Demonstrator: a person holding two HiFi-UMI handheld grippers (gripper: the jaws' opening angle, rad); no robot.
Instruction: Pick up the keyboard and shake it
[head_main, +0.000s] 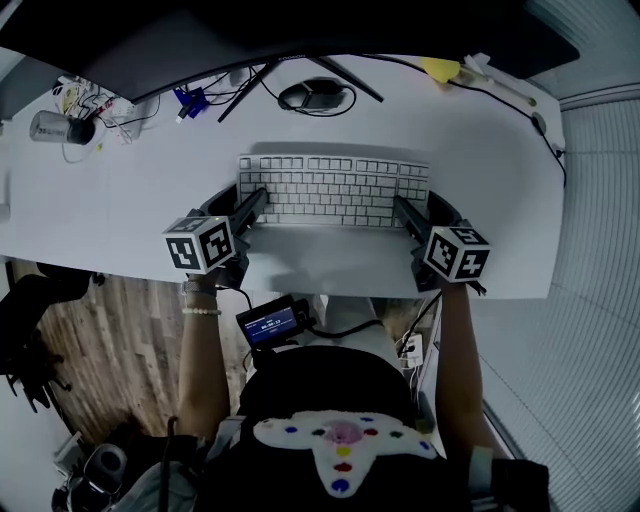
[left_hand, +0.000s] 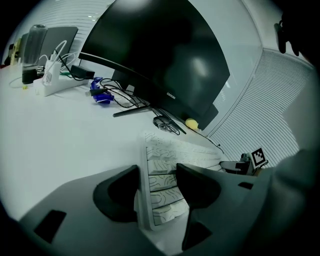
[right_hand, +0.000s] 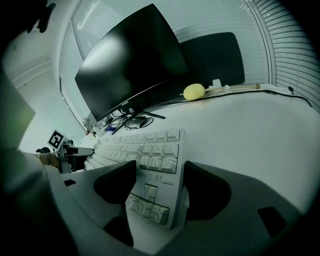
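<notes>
A white keyboard (head_main: 335, 190) lies across the middle of the white desk (head_main: 120, 200). My left gripper (head_main: 252, 205) is at its left end and my right gripper (head_main: 405, 212) at its right end. In the left gripper view the keyboard's short end (left_hand: 167, 150) sits between the two dark jaws of the left gripper (left_hand: 157, 185), which press on it. In the right gripper view the keyboard's other end (right_hand: 147, 145) is clamped the same way by the right gripper (right_hand: 160, 182). I cannot tell whether the keyboard is off the desk.
A large dark monitor (head_main: 200, 40) stands behind the keyboard on a stand. A coiled black cable (head_main: 318, 95) lies by its foot. A yellow object (head_main: 440, 68) is at the back right. A power strip and blue cables (head_main: 188, 100) are at the back left. The desk's front edge is just behind the grippers.
</notes>
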